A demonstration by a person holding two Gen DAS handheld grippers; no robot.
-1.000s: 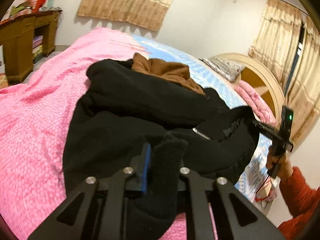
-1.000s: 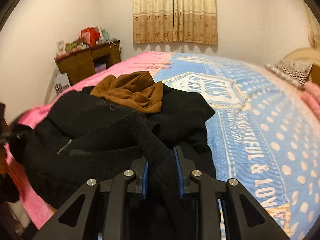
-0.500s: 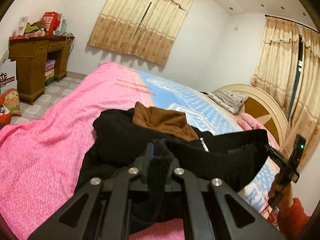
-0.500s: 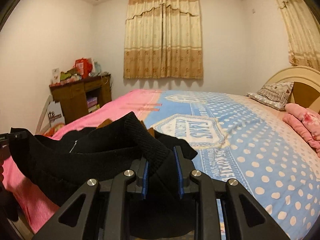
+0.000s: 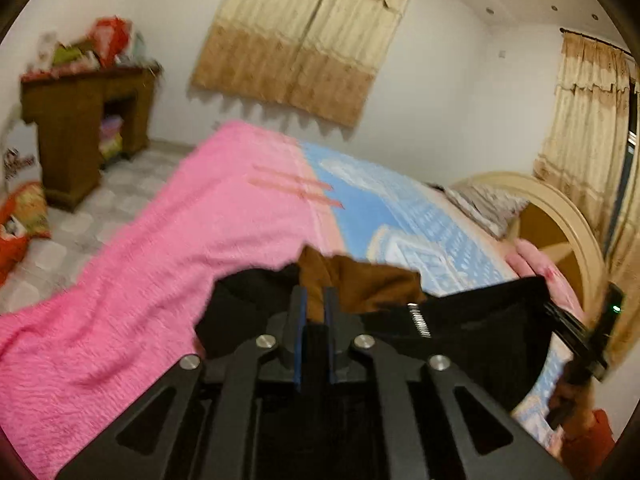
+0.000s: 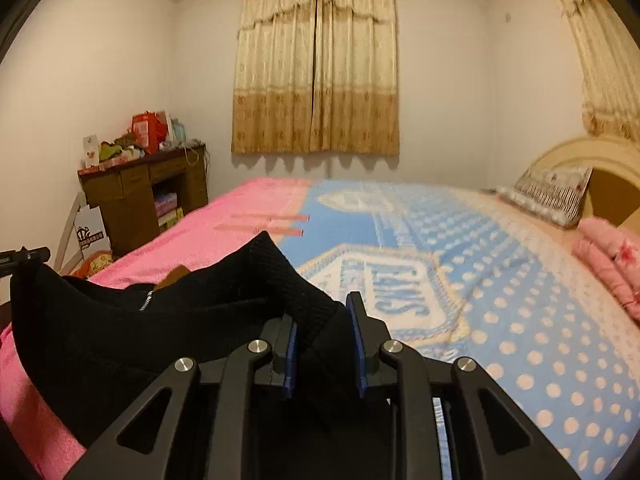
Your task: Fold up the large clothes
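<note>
Right gripper [image 5: 560, 320], left view only

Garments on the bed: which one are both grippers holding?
The black zip-up garment, clamped by left gripper and right gripper. The brown garment lies loose behind it.

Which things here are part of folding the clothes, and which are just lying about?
In the job:
black jacket
left tool, shut on the jacket
right tool, shut on the jacket
brown garment

Lying about:
striped pillow
wooden desk
curtains
</note>
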